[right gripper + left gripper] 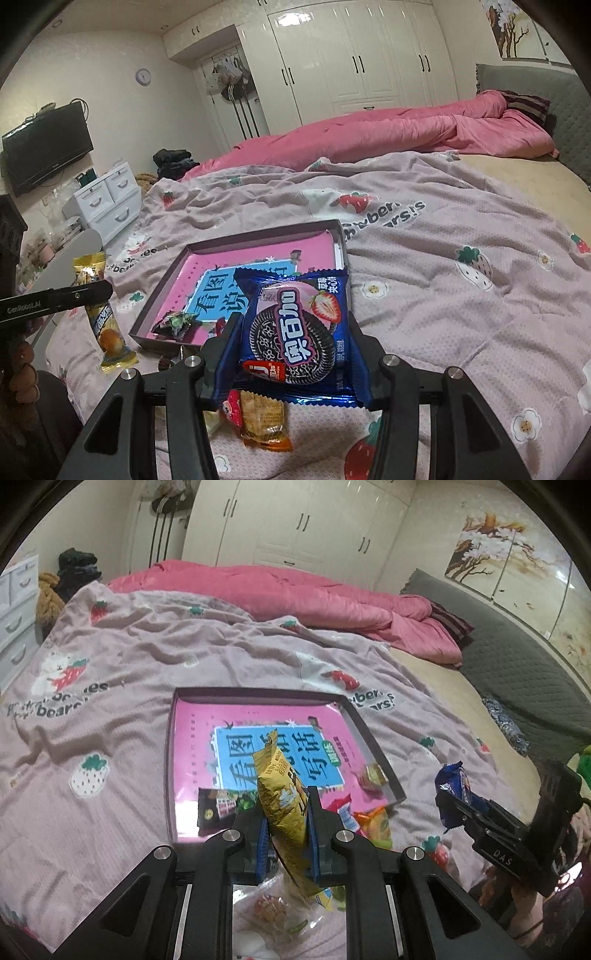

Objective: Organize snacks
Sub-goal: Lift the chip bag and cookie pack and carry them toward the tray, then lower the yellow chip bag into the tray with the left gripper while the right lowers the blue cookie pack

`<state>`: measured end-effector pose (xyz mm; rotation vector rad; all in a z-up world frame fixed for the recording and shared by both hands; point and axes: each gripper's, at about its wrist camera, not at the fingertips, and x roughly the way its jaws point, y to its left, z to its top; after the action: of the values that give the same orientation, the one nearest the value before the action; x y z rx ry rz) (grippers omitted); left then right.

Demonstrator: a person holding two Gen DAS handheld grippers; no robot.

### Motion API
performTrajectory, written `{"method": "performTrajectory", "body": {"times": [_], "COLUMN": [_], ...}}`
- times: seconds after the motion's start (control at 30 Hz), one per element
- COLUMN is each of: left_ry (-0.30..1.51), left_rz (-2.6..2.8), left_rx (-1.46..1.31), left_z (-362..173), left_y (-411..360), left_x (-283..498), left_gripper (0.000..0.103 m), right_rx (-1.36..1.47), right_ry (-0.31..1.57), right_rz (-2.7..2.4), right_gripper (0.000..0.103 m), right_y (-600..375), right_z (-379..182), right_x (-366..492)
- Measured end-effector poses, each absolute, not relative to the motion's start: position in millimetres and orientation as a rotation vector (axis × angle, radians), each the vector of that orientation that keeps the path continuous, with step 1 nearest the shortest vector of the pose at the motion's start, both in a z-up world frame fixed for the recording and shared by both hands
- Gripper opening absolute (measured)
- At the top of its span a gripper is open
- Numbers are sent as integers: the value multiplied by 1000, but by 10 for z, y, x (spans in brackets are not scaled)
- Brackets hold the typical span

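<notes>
Left wrist view: the left gripper (pixel 286 823) had its jaws clamped edge-on across a yellow packet (pixel 282 794), which stood upright above the near edge of the box (pixel 373 746). Right wrist view: the right gripper (pixel 293 354) had its jaws closed on the two side edges of a blue cookie pack (pixel 295 325), held flat and face-up, near the box's right corner. Both packets hung clear of the bed (pixel 443 295); neither was yet in the box. A dark packet (pixel 216 806) and a small sweet (pixel 373 775) already lay inside, and other loose snacks (pixel 264 424) rested on the blanket below the grippers.

Risks, as judged: the yellow packet was pinched across its puffed middle, so it could pivot or slide out if swung. The cookie pack was gripped only by its slippery foil edges and could buckle and drop short of the box. With both grippers converging on one shallow box, they could collide, or a packet released too near the low wall could tip out onto the blanket.
</notes>
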<state>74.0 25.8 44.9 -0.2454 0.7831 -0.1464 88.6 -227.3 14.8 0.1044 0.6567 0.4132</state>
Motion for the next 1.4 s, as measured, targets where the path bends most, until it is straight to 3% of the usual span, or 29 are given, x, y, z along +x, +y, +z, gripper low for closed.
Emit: {"method": "performTrajectory", "body": {"times": [1.4], "left_ry": [716], "left_rz": [-150], "left_rx": [-278], "left_z": [284], "left_y": [154], "left_x": [1332], "left_gripper": [18], "right_rx": [99], "right_ry": [637], "right_rz": [430], "right_gripper": [52], "right_y": [-2161], "right_z": [158], "right_x": [1247]}}
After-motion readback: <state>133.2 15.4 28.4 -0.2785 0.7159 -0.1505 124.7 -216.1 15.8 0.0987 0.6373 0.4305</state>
